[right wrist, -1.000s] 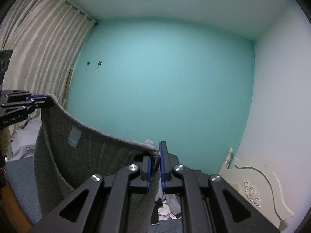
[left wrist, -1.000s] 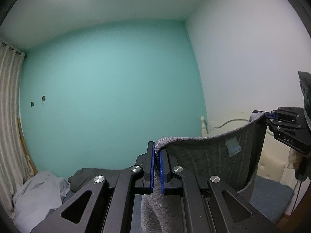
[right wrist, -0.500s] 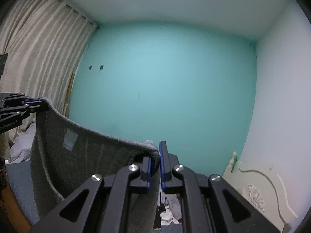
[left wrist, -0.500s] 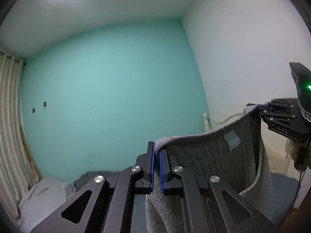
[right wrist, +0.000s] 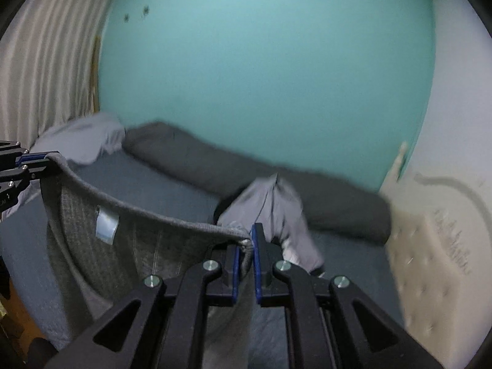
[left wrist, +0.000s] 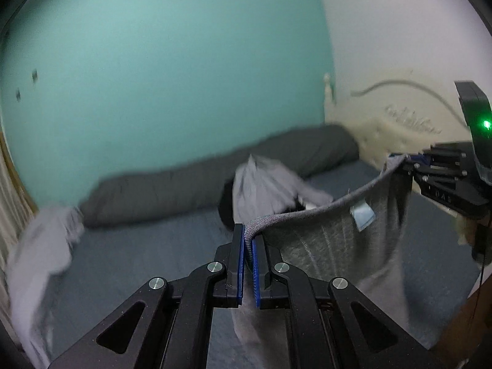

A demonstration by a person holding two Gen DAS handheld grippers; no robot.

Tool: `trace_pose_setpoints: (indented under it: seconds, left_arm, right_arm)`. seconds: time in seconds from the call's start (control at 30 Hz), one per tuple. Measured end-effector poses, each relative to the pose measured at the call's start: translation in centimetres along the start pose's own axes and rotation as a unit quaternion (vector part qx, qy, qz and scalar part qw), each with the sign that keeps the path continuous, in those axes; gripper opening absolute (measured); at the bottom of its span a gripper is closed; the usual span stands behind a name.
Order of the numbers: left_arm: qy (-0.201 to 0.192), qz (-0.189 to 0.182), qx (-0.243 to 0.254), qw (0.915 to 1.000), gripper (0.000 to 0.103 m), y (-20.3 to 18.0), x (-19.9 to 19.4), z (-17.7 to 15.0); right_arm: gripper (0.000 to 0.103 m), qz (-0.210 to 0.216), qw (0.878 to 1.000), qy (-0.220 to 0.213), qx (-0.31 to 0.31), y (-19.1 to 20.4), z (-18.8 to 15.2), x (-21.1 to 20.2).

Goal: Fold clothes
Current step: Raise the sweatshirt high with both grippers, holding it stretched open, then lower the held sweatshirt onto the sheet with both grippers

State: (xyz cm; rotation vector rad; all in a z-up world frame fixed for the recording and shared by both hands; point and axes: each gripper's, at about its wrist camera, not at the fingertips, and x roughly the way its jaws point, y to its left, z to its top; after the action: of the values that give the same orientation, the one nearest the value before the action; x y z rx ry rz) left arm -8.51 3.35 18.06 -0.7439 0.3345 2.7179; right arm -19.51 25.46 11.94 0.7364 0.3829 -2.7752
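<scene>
While the left gripper (left wrist: 247,240) and the right gripper (right wrist: 245,244) each have fingers clamped on a top corner of the grey knit garment (left wrist: 332,240), which hangs stretched between them above the bed (right wrist: 160,190), the spreading step appears in hand, and lowering it flat onto the mattress ahead of the fingers looks next.

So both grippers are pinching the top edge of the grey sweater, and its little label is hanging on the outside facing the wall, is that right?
Not quite. The left gripper and right gripper do pinch the top edge of the grey sweater, but the label sits on the inner face, toward the cameras, not toward the wall. Both wrist views show it just under the edge.
</scene>
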Motion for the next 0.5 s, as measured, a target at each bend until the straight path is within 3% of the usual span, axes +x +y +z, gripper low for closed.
trace_pose_setpoints:
  seconds: [0.13,0.3,0.47,0.5]
  left_arm:
    - [0.053,-0.003,-0.012,0.9985,0.004,0.9,6.8,-3.3]
    - [0.090,-0.011,-0.037,0.9952,0.004,4.8,13.9,-3.4]
    - [0.116,-0.018,-0.050,0.9918,0.004,5.8,25.2,-0.6]
    - [0.120,-0.016,-0.051,0.9913,0.004,6.3,29.1,-0.5]
  right_arm:
    - [0.007,0.018,0.999,0.048,0.014,-0.6,-5.0,7.7]
    - [0.007,0.032,0.995,0.081,0.040,-1.5,-7.4,14.1]
    - [0.007,0.042,0.992,0.104,0.063,-3.4,-7.5,19.9]
    - [0.007,0.041,0.991,0.108,0.064,-3.8,-7.6,21.0]
